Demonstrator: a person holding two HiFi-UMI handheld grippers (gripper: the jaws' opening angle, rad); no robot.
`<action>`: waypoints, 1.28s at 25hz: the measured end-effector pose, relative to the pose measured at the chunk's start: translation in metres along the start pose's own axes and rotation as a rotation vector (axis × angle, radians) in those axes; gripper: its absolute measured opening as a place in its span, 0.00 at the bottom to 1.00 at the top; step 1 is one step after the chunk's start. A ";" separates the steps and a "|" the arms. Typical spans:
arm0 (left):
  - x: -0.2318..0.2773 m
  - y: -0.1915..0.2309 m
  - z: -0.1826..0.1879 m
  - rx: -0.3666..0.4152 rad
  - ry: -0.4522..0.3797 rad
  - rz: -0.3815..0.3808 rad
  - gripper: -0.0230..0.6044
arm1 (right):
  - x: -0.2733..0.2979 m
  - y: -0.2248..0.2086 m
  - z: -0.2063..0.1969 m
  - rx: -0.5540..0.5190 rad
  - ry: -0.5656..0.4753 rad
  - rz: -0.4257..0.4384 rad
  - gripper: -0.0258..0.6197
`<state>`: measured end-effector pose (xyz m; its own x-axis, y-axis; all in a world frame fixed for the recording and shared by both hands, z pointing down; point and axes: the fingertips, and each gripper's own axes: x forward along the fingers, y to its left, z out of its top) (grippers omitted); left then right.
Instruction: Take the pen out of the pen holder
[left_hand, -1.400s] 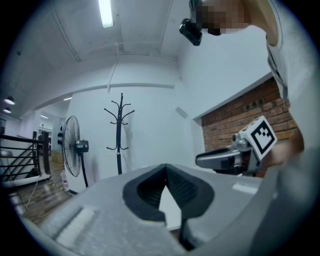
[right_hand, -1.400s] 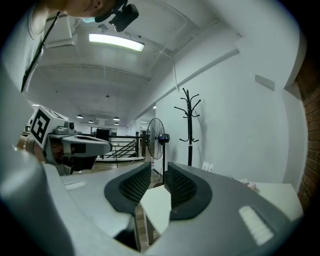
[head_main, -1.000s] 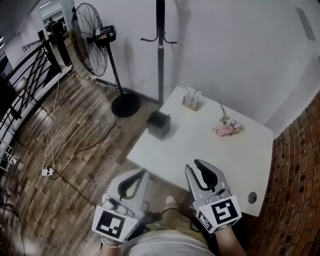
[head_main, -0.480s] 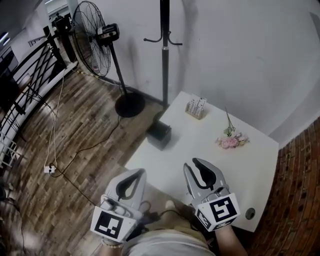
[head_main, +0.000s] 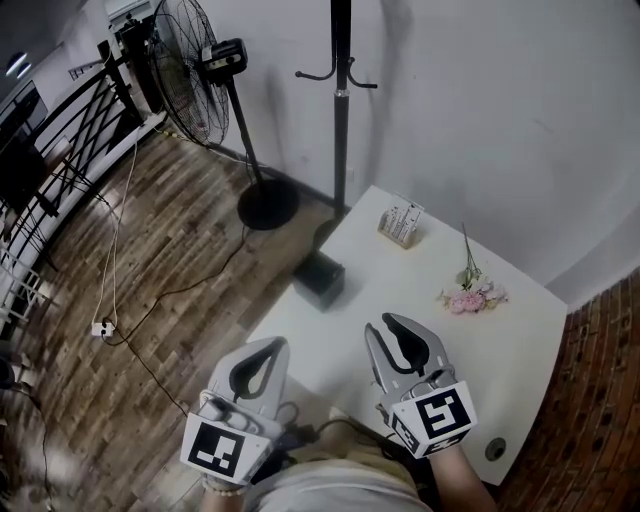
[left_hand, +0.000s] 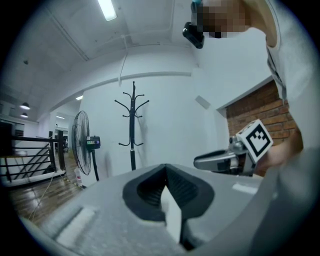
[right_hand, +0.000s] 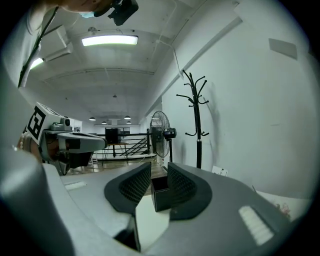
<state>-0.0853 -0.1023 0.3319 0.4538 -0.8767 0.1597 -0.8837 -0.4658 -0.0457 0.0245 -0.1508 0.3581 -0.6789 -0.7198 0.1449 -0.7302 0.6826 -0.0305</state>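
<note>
Guessing here: the pen holder is either the pale rack (head_main: 402, 224) near the tabletop's (head_main: 400, 290) far edge, with bits standing up in it, or the open black box (head_main: 320, 282) at the left corner. I can't actually make out a pen in either. Over the last 1 s both slid down and right in my head view, so my head moved, while my tongs sat low at the near edge. So the reach hasn't really started. Left tongs (head_main: 278, 345) are pressed together on nothing. Right tongs (head_main: 377, 323) are slightly spread, empty, lined up on the black box.
</note>
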 end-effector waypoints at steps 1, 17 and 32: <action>0.003 0.001 -0.001 -0.002 0.002 0.004 0.03 | 0.002 -0.002 -0.002 0.002 0.003 0.006 0.18; 0.024 0.018 -0.017 -0.029 0.043 0.052 0.03 | 0.050 -0.024 -0.026 -0.023 0.057 0.038 0.18; 0.043 0.048 -0.042 -0.078 0.082 0.069 0.03 | 0.118 -0.040 -0.066 -0.056 0.156 0.045 0.18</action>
<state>-0.1132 -0.1579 0.3780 0.3838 -0.8919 0.2392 -0.9200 -0.3915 0.0167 -0.0214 -0.2541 0.4416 -0.6879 -0.6626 0.2964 -0.6906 0.7231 0.0138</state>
